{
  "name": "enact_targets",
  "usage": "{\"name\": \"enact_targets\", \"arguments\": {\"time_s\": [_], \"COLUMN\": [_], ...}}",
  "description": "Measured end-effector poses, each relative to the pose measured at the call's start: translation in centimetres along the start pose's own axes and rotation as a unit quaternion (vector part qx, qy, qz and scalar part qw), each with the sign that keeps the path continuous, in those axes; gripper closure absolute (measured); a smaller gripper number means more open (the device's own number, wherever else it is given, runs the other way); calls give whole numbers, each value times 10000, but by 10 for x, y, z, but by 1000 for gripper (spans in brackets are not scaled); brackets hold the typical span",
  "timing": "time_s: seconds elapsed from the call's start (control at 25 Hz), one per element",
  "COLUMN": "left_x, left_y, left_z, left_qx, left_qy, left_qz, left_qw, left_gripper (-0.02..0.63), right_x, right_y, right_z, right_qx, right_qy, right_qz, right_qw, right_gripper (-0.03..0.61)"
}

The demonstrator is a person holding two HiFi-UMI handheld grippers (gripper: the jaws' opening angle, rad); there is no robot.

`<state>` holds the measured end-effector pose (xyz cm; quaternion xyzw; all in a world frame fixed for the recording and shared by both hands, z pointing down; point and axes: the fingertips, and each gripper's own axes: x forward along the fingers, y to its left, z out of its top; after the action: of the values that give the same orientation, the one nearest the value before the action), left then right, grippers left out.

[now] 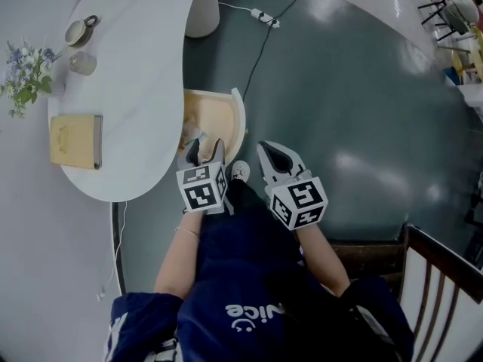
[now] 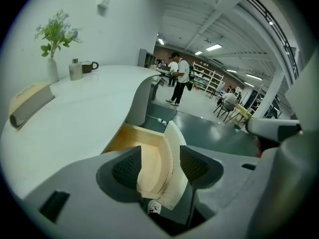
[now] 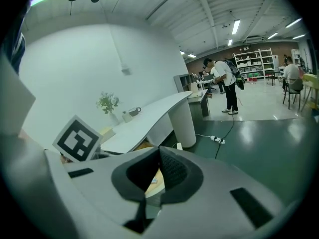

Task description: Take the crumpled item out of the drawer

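Crumpled item [image 1: 190,132]: only a small grey-blue patch in the head view, lying inside the drawer [image 1: 223,116] at its near end, close to the table-side wall. It is too small to tell its long axis or heading.

The drawer stands open from under the white table [image 1: 136,89]. Its wooden floor is bare across the middle, and its curved white front [image 2: 172,158] faces the dark green floor [image 1: 339,104].

The left gripper [image 1: 205,148] hangs over the drawer's near end, just beside the patch. Its claw is released, jaws well apart, and the drawer's front shows in the gap between them; whether they touch it cannot be told. The right gripper [image 1: 273,153] is outside the drawer, beyond its front and over the floor, with its claw clenched on nothing.

A white shoe [image 1: 240,170] sits at the drawer's near corner between the two grippers. Past the drawer's far end stands the table leg [image 1: 202,6], and a power strip [image 1: 266,18] with its cable lies on the floor. The floor spreads wide beyond the front.
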<state>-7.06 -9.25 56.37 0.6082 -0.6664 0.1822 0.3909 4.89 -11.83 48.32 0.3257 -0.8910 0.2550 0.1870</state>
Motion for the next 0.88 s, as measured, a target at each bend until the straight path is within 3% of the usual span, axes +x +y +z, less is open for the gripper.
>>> {"name": "enact_targets", "arguments": {"time_s": [0.28, 0.52, 0.88], "left_x": [39, 70, 107], "left_y": [29, 41, 73], "left_z": [-20, -28, -46], "left_qx": [-127, 151, -171], "left_qy": [480, 816, 1295], "left_qz": [441, 741, 1365], "left_qw": [9978, 9938, 9820], "left_gripper": [317, 310, 310], "right_x": [5, 11, 20], "right_y": [-15, -26, -36], "right_z": [-9, -9, -22], "right_qx": [210, 368, 666], "right_qy": [132, 100, 126], "right_qz": [-46, -97, -175], "right_qw": [9997, 9992, 9975], "right_gripper": [572, 571, 571]}}
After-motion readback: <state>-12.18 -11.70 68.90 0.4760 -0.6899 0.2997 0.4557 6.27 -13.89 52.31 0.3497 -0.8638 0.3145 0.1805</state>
